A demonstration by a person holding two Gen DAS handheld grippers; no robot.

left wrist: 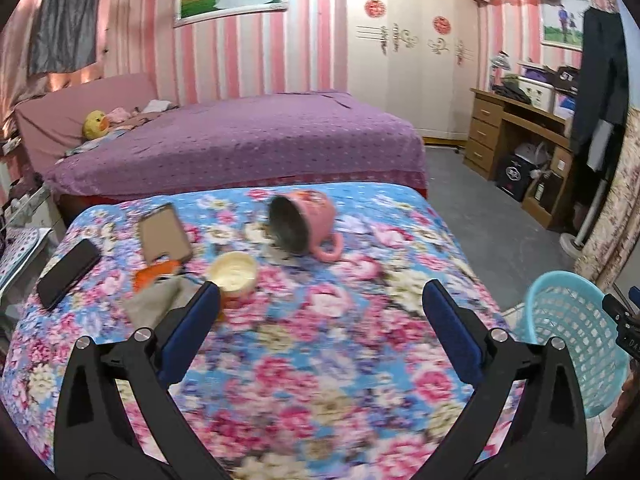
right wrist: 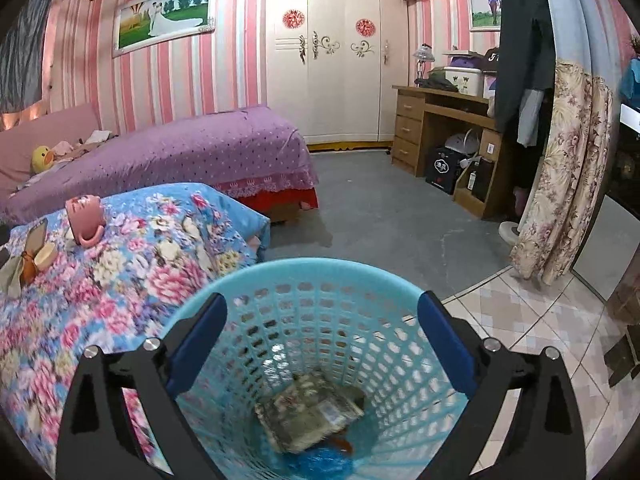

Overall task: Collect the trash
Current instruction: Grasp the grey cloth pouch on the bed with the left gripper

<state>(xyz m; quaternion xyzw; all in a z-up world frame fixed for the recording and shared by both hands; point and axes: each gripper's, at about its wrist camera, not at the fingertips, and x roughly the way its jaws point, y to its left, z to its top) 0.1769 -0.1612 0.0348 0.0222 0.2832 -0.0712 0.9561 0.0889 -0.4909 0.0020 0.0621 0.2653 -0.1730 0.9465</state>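
Trash is left on the surface with the flowered cloth (left wrist: 320, 360), and it lies ahead of the left gripper (left wrist: 320, 300) and off to the left side of its jaws. These jaws are spread wide and hold nothing. Just beyond the left jaw sit a crumpled grey paper (left wrist: 160, 300), an orange scrap (left wrist: 154, 274) and a small cream tub (left wrist: 234, 274), all close together; the paper is the nearest. A little farther stand a brown flat card (left wrist: 164, 234) and a black phone (left wrist: 68, 268), and a pink mug (left wrist: 308, 216) lies on its side straight ahead.

The right gripper (right wrist: 320, 316) hangs over the blue basket (right wrist: 320, 272), jaws also spread and empty, with some wrappers (right wrist: 308, 412) at the bottom. So the left gripper is clearly nearer to the remaining pieces; I judge it must turn slightly left to reach the paper.
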